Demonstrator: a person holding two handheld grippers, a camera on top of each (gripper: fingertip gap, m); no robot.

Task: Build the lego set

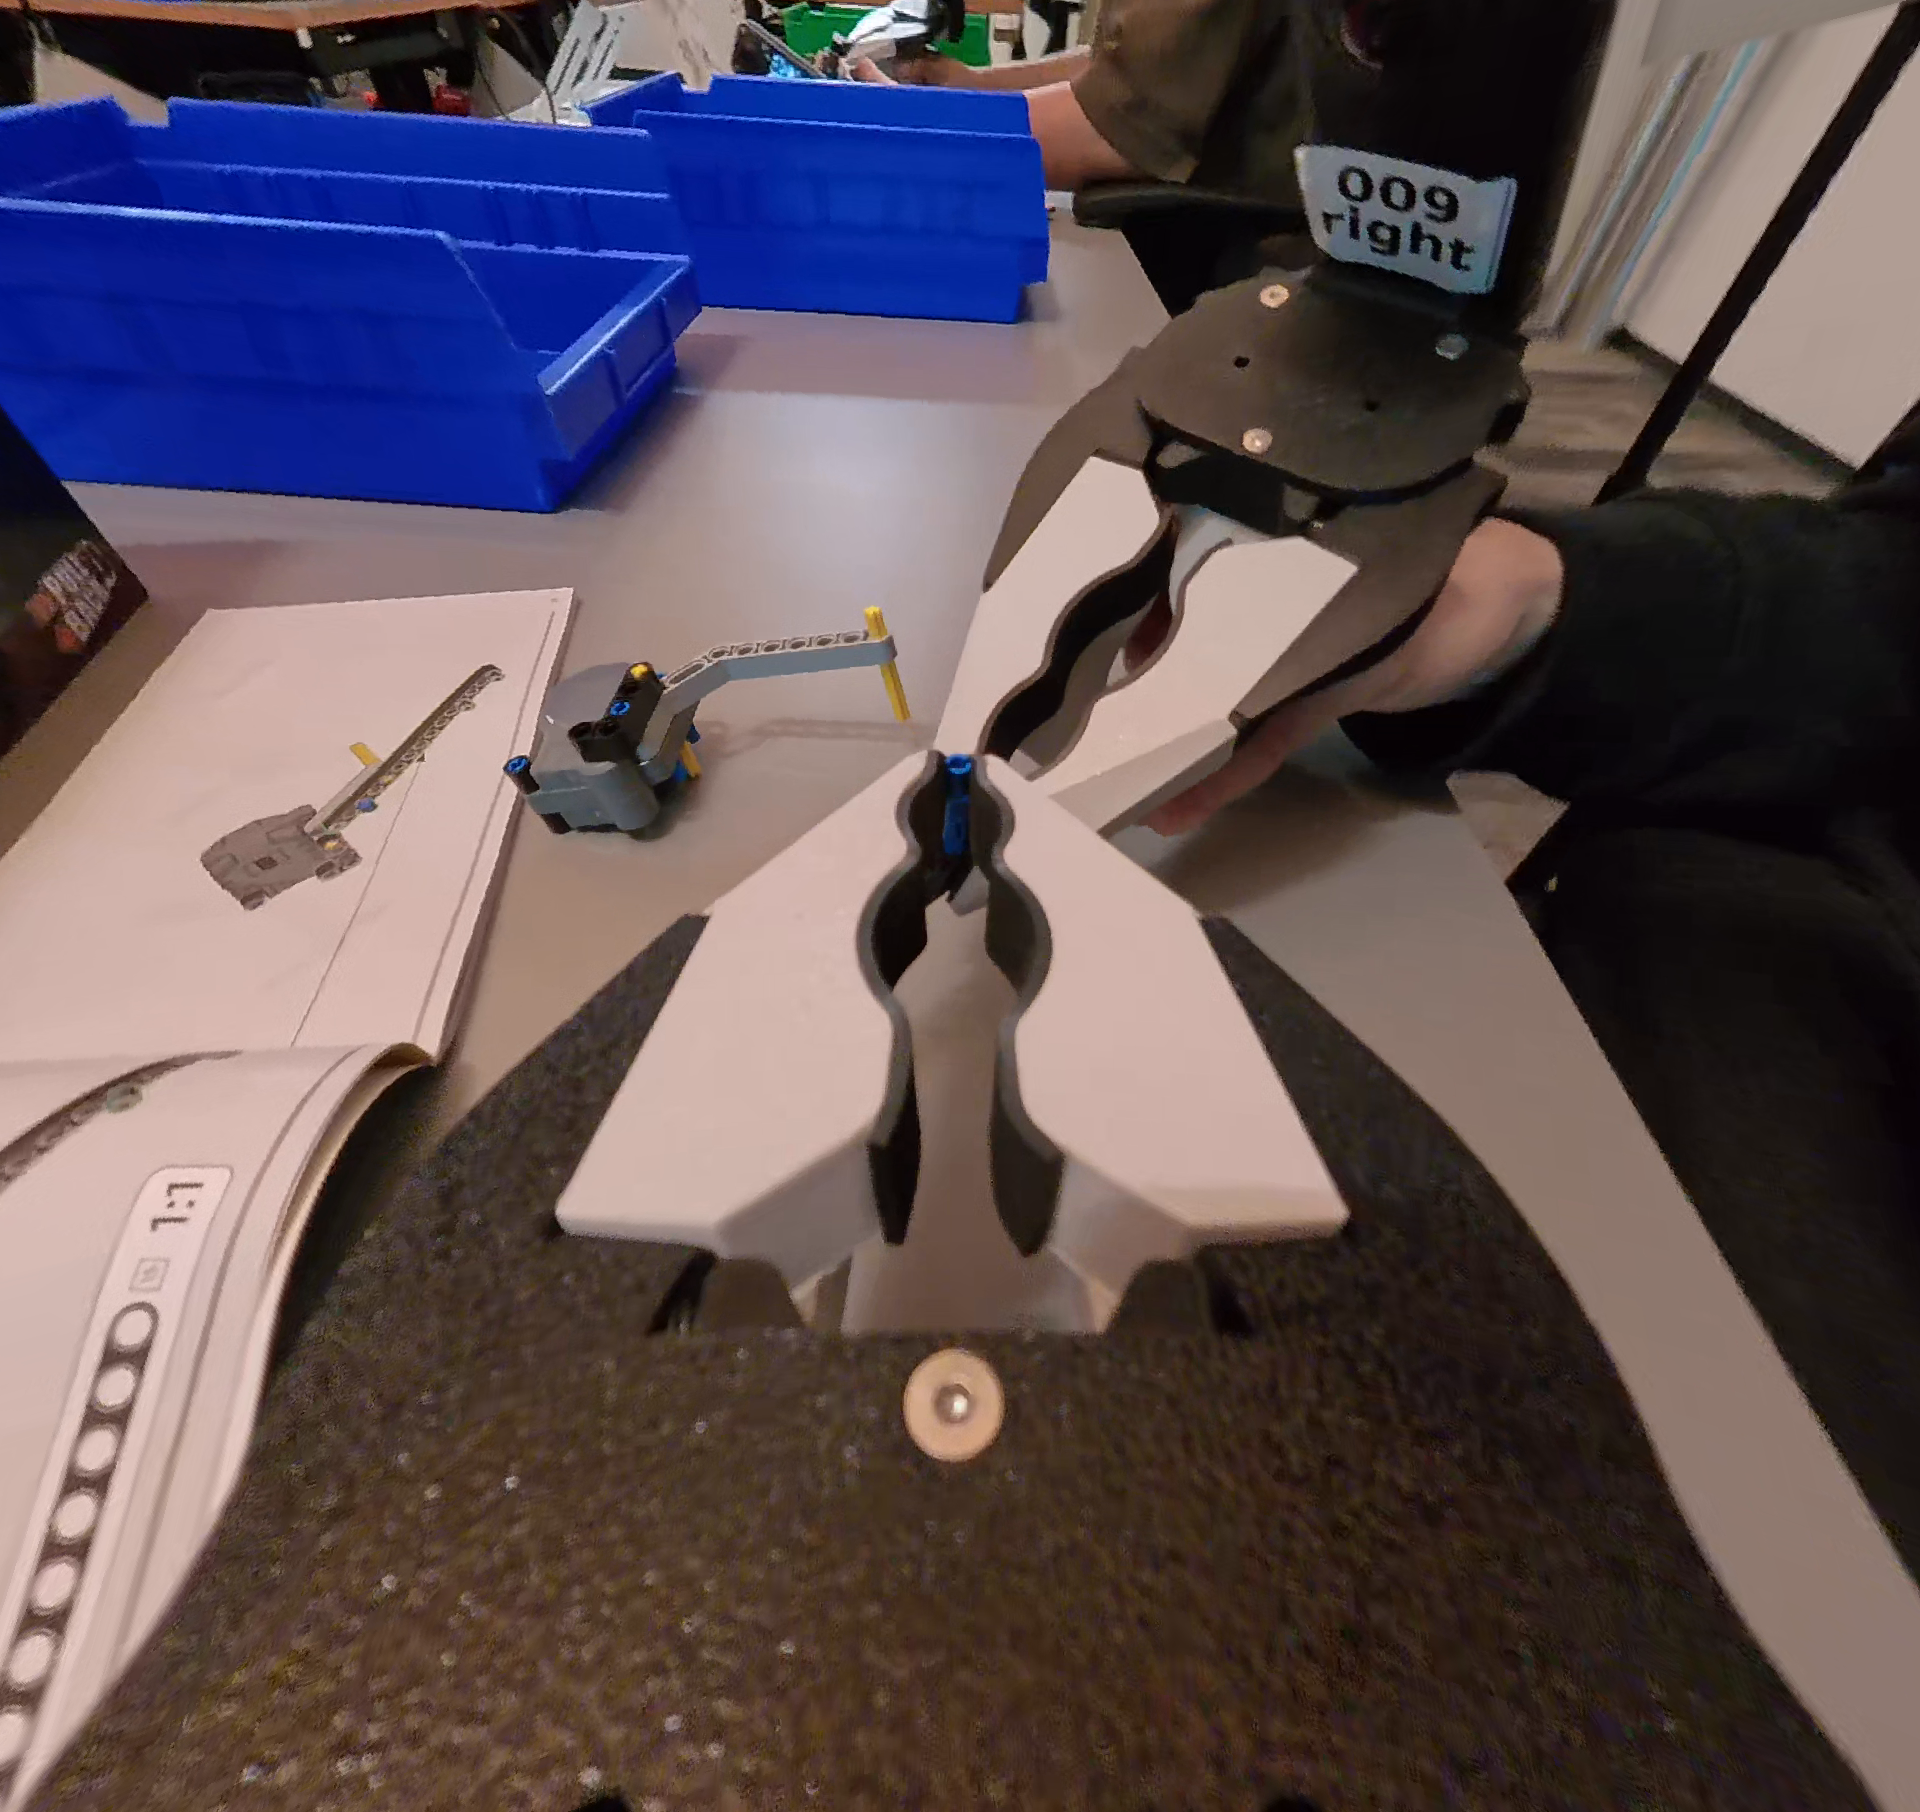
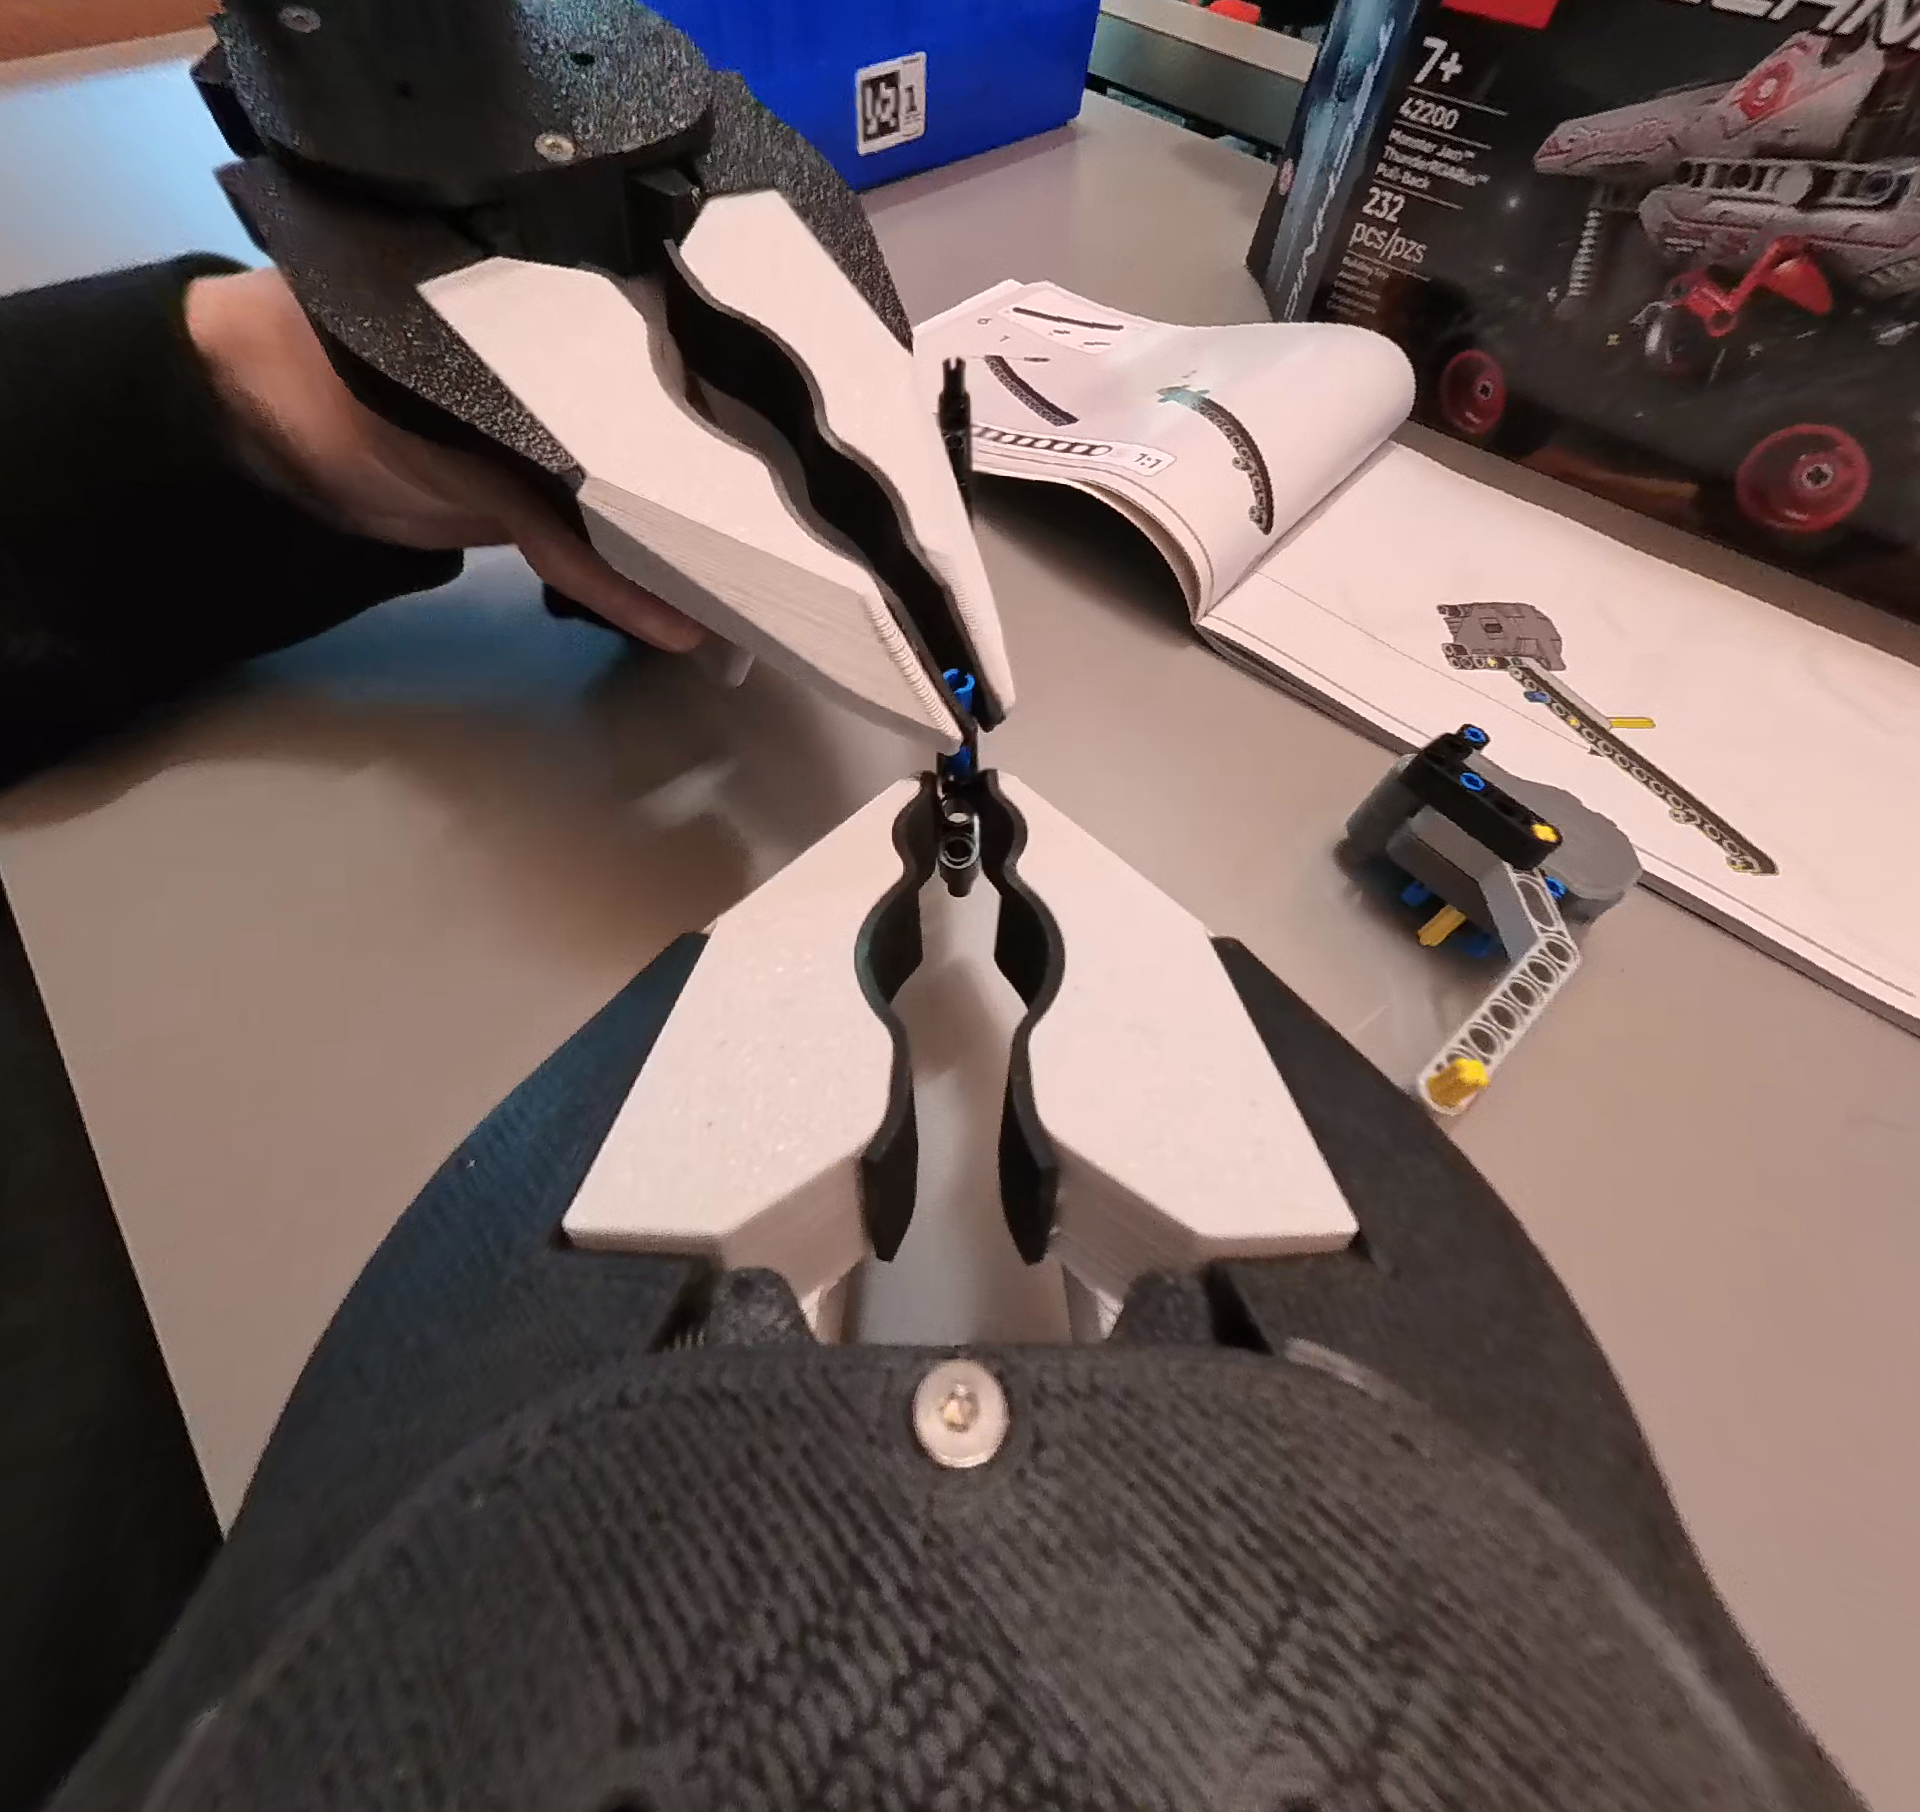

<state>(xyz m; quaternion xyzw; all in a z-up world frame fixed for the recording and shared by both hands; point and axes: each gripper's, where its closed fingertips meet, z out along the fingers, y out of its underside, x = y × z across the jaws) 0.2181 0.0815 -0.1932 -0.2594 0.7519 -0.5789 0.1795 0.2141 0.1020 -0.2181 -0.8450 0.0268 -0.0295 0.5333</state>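
My left gripper (image 1: 954, 760) is shut on a small blue pin (image 1: 956, 798) with a black part behind it. My right gripper (image 2: 956, 783) is shut on a small black connector (image 2: 958, 843) with holes. The two grippers meet tip to tip above the table. In the right wrist view the left gripper (image 2: 968, 718) comes in from the upper left, and its blue pin (image 2: 961, 687) touches the black connector. The right gripper (image 1: 1006, 742) shows at upper right in the left wrist view. The partial grey build (image 1: 613, 754) with a long grey beam and yellow axle stands on the table (image 2: 1496, 858).
An open instruction booklet (image 1: 260, 827) lies beside the build (image 2: 1455, 599). The set's box (image 2: 1662, 152) stands behind the booklet. Blue bins (image 1: 312, 339) line the far side of the grey table (image 1: 831, 474). A person's hand (image 1: 1455, 640) holds the right gripper. Less than 4 cm separates the two grippers' tips.
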